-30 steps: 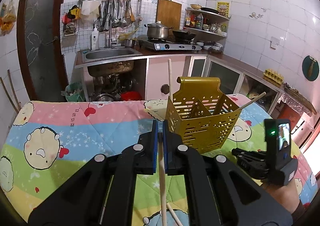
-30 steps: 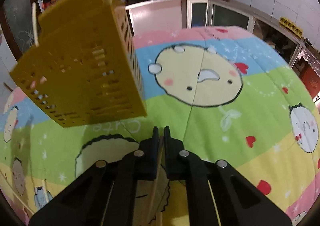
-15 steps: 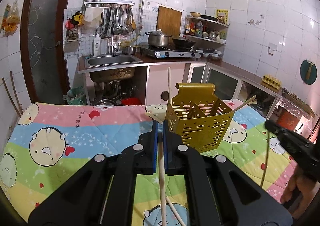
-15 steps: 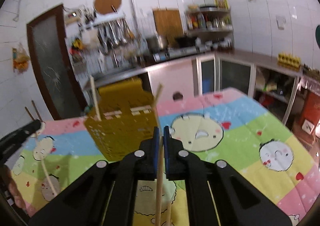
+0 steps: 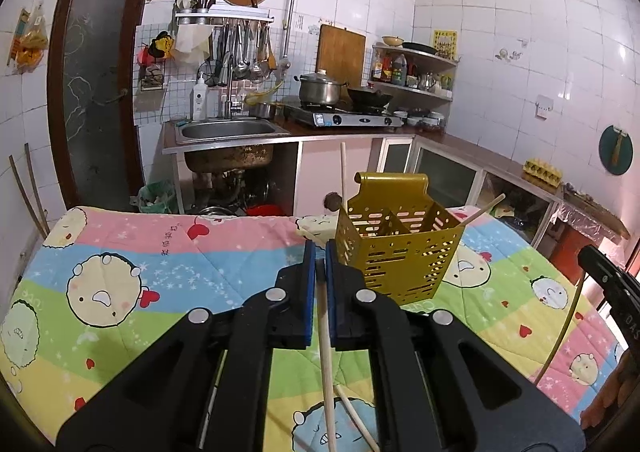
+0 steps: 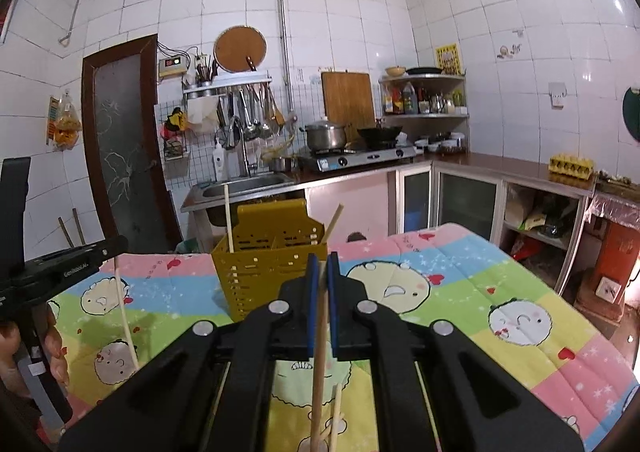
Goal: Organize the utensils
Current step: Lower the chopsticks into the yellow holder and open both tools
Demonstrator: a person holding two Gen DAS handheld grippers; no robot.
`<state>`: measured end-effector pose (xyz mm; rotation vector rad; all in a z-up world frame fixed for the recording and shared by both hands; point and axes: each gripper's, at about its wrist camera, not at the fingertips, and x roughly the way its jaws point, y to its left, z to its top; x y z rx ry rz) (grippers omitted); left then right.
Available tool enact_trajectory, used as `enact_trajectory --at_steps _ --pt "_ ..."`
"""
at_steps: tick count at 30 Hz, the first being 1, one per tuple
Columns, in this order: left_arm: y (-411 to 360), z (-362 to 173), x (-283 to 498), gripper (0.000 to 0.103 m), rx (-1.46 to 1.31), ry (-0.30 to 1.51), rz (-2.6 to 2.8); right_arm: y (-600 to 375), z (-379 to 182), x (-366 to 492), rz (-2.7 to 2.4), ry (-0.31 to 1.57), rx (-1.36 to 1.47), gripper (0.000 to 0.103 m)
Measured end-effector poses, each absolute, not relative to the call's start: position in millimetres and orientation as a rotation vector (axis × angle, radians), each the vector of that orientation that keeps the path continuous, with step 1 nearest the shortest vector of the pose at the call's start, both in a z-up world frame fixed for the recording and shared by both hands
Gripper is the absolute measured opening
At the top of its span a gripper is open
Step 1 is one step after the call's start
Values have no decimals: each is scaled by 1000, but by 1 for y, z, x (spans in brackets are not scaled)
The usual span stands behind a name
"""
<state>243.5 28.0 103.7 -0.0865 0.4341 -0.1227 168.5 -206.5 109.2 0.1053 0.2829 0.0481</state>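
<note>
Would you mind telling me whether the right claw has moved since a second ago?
Yes. The right claw, shut on a chopstick, has risen and tilted up: its view earlier looked down on the quilt, and now the gold utensil holder stands below the sink counter.

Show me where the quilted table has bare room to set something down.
The quilt-covered table lies bare left of the gold utensil caddy, out to its left edge. In the right wrist view another bare stretch runs right of the caddy to the far right corner. It is crowded near the caddy, where the left gripper and right gripper each hold a chopstick.
</note>
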Motion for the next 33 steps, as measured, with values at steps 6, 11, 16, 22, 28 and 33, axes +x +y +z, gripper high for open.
enact_trajectory --at_steps 6,11,16,22,28,33 --pt "30 109 236 3 -87 412 -129 -207 126 168 43 223 89 5" --pt "29 118 235 3 -93 388 -135 -207 140 180 35 180 75 5" --pt "23 125 237 3 -89 363 -143 -209 145 196 41 164 71 5" --pt "20 133 245 3 -92 336 -154 -206 148 206 59 142 50 5" --pt "14 159 256 3 -99 292 -182 -199 170 221 85 104 46 5" --pt "6 200 268 3 -103 229 -203 -196 199 244 93 58 47 5"
